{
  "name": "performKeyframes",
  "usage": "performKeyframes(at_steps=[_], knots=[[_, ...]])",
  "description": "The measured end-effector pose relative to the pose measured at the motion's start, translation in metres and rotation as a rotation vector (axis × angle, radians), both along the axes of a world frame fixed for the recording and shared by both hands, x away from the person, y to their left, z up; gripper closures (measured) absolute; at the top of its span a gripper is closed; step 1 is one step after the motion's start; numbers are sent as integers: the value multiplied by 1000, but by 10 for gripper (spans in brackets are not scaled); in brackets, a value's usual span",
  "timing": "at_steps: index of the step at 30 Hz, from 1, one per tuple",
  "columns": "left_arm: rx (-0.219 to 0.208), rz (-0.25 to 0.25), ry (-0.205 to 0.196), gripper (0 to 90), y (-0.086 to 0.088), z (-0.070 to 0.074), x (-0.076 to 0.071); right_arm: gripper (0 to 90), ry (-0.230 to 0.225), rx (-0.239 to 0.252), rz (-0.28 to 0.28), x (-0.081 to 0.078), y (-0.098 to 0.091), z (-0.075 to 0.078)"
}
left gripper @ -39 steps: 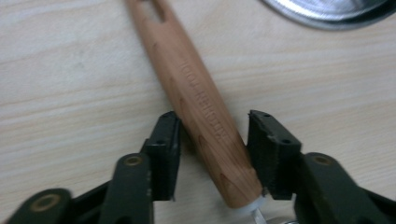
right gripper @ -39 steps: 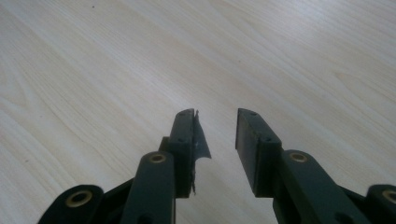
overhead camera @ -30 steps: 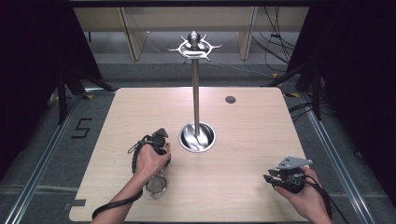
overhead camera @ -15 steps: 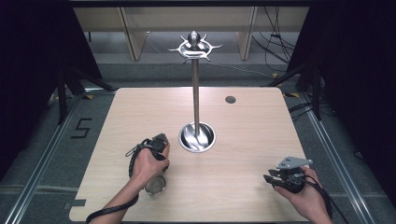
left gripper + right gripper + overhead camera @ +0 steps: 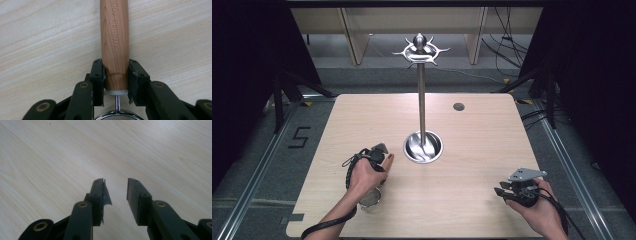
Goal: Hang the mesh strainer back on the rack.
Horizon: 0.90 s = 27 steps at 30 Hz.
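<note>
From the high view, a wooden table carries a tall metal stand whose round base sits near the middle and whose hooked crown rises at the top. The left gripper lies low at the near-left part of the table, just beside the stand's base, with the person's hand over it. A small metal strainer rests on the table under that wrist, its bowl towards the near edge. The right gripper hovers over the near-right corner, well apart from the strainer and the stand.

In the left gripper view, the left gripper has its jaws on either side of the strainer's wooden handle, near the end where a thin metal neck runs to the mesh rim. The jaws have just been closing, and both pads now touch the wood. The handle lies flat on the table.

In the right gripper view, the right gripper stands about half open over bare wood, with nothing between its jaws.
</note>
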State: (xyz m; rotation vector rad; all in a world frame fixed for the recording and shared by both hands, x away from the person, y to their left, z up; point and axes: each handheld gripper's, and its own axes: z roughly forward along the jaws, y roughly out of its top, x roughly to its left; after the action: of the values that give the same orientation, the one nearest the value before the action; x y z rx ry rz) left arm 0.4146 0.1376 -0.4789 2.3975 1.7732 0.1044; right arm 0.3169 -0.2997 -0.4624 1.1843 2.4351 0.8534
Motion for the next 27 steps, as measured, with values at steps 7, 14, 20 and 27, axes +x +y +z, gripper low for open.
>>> performKeyframes(at_steps=[7,14,20,27], knots=[[-8,-34,-46,682,6,-2,0,671,0,-2,0,0,0,0],[-85,-71,-105,682,18,5,-5,667,-8,-7,11,1,0,-1],[-145,-65,-205,683,32,8,-14,664,-10,-6,11,1,0,-1],[-248,-76,-316,683,53,13,-28,655,-16,-4,17,2,2,-3]])
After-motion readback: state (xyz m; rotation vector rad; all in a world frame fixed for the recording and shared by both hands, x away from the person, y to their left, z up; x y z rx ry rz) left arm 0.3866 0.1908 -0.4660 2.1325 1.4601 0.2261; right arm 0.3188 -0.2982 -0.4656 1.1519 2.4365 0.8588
